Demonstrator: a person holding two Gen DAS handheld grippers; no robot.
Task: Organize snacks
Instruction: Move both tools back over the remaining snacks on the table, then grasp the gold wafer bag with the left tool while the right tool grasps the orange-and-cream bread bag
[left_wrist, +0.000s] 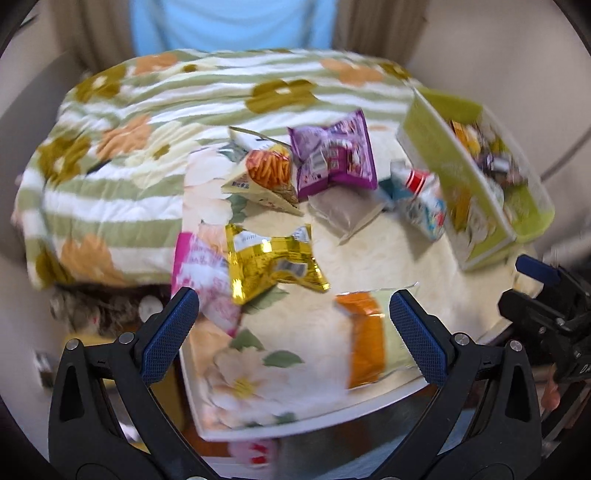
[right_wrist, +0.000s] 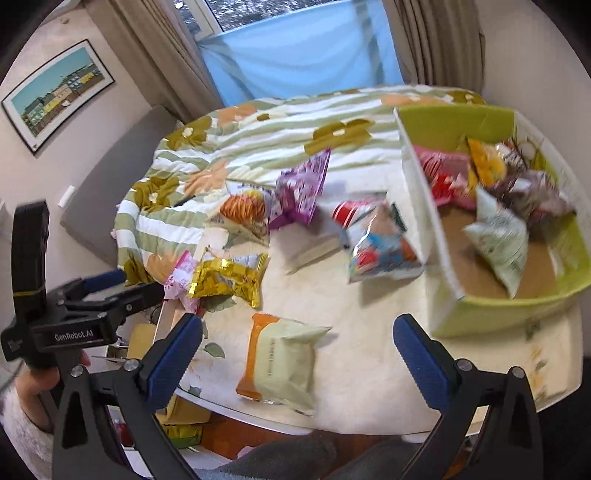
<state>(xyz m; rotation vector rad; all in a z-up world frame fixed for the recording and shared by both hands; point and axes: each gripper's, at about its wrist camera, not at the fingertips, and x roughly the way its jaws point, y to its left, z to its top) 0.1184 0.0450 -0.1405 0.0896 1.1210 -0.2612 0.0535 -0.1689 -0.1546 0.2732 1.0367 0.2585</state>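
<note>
Loose snack packets lie on a floral table (left_wrist: 325, 258): a gold packet (left_wrist: 275, 260), a pink packet (left_wrist: 201, 273), an orange-and-green packet (left_wrist: 365, 336), a purple packet (left_wrist: 334, 155), a chip packet (left_wrist: 264, 171) and a red-white-blue packet (left_wrist: 423, 201). My left gripper (left_wrist: 293, 332) is open and empty above the table's near edge. My right gripper (right_wrist: 297, 354) is open and empty, with the orange-and-green packet (right_wrist: 280, 363) between its fingers in view. The green box (right_wrist: 491, 310) at right holds several snacks.
A striped floral blanket (left_wrist: 129, 155) covers the surface behind the table. The left gripper's body (right_wrist: 74, 317) shows at the left of the right wrist view; the right gripper's body (left_wrist: 546, 314) shows at the right of the left wrist view. Curtains and a window are behind.
</note>
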